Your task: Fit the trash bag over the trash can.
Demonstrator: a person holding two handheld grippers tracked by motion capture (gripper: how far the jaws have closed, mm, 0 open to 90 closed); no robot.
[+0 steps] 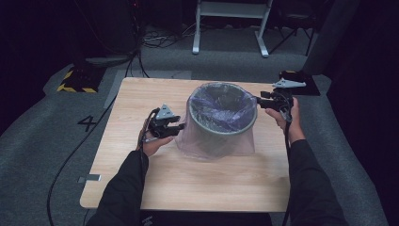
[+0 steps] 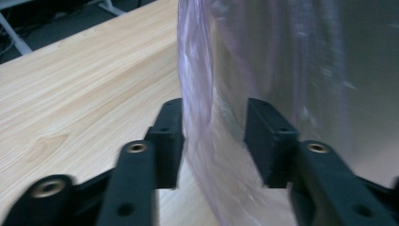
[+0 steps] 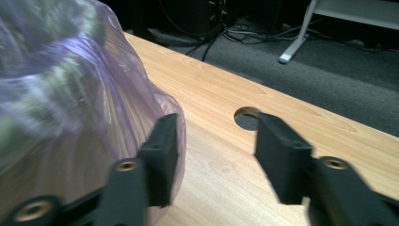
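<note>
Two grippers working one job: fitting a thin, translucent purple plastic bag [image 1: 221, 110] into a round grey bin [image 1: 217, 136] in the middle of a light wooden table [image 1: 141, 188].

Left gripper [image 1: 175, 128] pressed up against the near-left side of the bin, jaws apart with a loose fold of the bag's skirt hanging between them, film brushing the left jaw, not pinched as far as can be told. Bin wall right behind that fold, just past the fingertips.

Right gripper [image 1: 259, 100] up at the rim on the far-right side, jaws also spread wide. Bag bulging just to the left of its left jaw, maybe touching it; bare table and a round cable hole [image 3: 248, 117] showing between and beyond the jaws. Gripping nothing at all.

Progress-wise, looks mostly done: bag already sitting inside, mouth folded over the rim all round, skirt draped down the outside to the tabletop. Left to do, probably: tugging and smoothing the overhang so it sits even, then letting go. Some blur in both gripper views, so fine contact hard to call.
</note>
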